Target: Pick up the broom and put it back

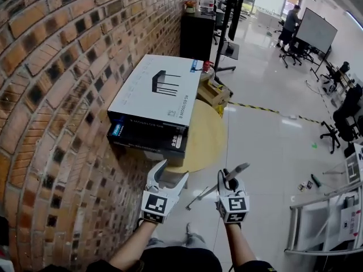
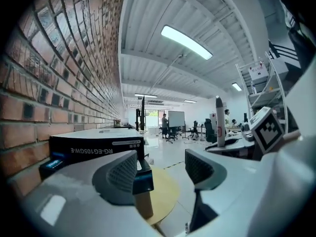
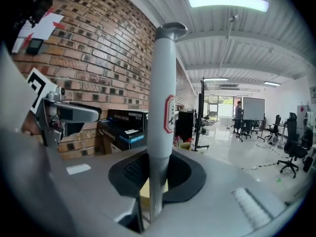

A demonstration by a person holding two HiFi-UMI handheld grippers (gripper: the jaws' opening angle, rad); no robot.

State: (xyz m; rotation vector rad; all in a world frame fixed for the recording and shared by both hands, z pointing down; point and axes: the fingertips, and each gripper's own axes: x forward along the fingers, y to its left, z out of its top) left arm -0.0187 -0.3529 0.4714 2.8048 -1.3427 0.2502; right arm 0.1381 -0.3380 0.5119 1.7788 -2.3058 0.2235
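The broom shows only as its grey handle, slanting from upper right down to the lower left above the floor. My right gripper is shut on it. In the right gripper view the handle stands upright between the dark pads, a red-edged label on it, and my right gripper clamps its lower part. The broom's head is hidden. My left gripper hovers just left of it, open and empty. In the left gripper view my left gripper holds nothing, and the handle rises at the right.
A brick wall runs along the left. Stacked boxes rest on a round yellow table ahead. A metal rack lies at the right. Office chairs, a whiteboard and a person are far off.
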